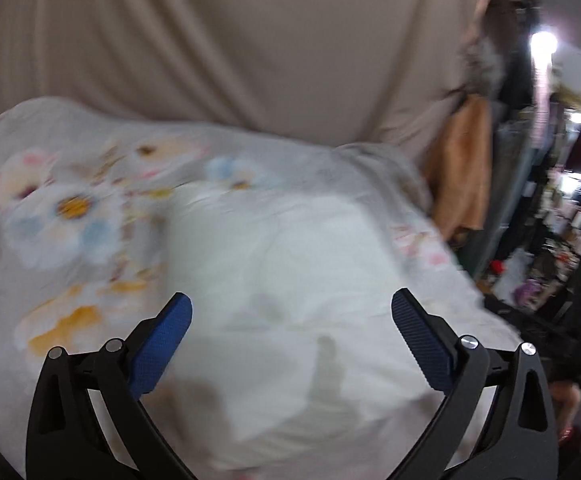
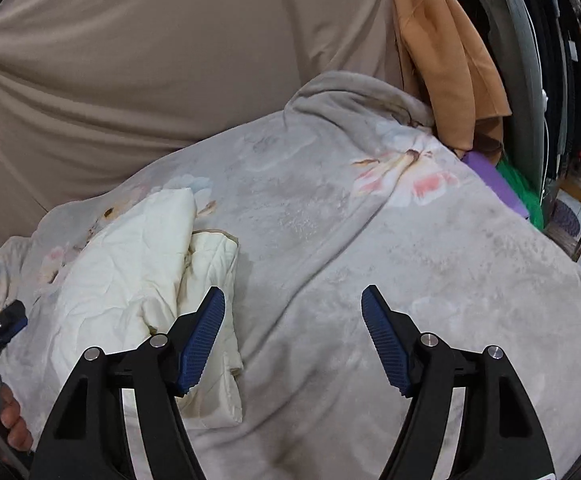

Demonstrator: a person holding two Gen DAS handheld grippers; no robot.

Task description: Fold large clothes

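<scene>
A cream-white garment (image 2: 130, 264) lies bunched and partly folded on a grey flowered blanket (image 2: 370, 240). In the left wrist view it is a blurred white mass (image 1: 282, 280) on the same blanket (image 1: 62, 216). My left gripper (image 1: 290, 304) is open and empty just above the garment. My right gripper (image 2: 292, 300) is open and empty over the blanket, its left finger over the garment's right edge. The left gripper also shows in the right wrist view (image 2: 6, 324) at the far left, held by a hand.
A beige cloth backdrop (image 2: 150, 60) hangs behind the blanket. An orange garment (image 2: 442, 60) hangs at the right beside a rack of dark clothes (image 2: 550, 60). Purple and green items (image 2: 502, 188) lie at the blanket's right edge. Cluttered shelves (image 1: 562, 232) stand to the right.
</scene>
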